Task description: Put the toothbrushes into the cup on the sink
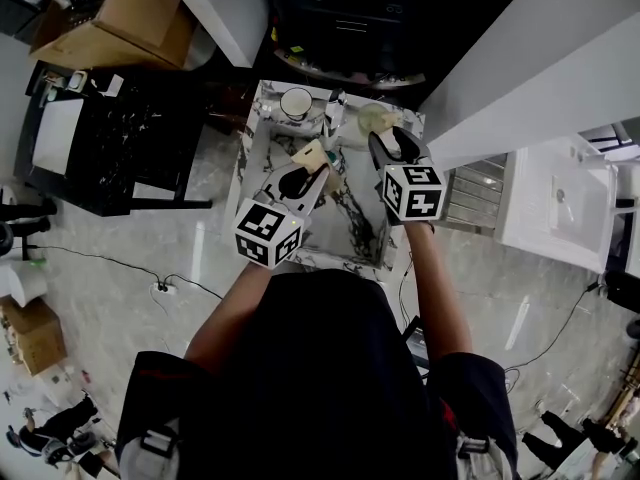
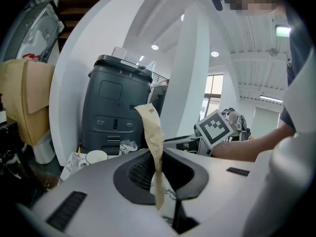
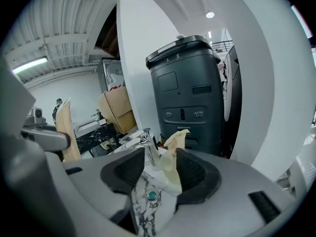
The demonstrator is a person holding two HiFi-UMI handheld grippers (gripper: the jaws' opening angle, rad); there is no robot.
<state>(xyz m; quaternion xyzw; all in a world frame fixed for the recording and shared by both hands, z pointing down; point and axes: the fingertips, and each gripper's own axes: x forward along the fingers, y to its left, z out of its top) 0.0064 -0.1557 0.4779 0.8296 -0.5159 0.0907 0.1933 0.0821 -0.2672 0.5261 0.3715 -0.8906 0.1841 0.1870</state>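
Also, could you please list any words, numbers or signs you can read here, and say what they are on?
"8": apparently, on the lid rim of the dark machine.
Green ceiling sign: too blurred to read.
Left cube and right cube: square marker patterns only, no letters.
Nothing else is legible.

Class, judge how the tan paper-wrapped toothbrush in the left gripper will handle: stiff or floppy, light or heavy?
Probably stiff at its core: the tan paper-wrapped toothbrush stands upright above the left gripper. Its paper top looks floppy, since it bends over. Thin and narrow, it is likely light.
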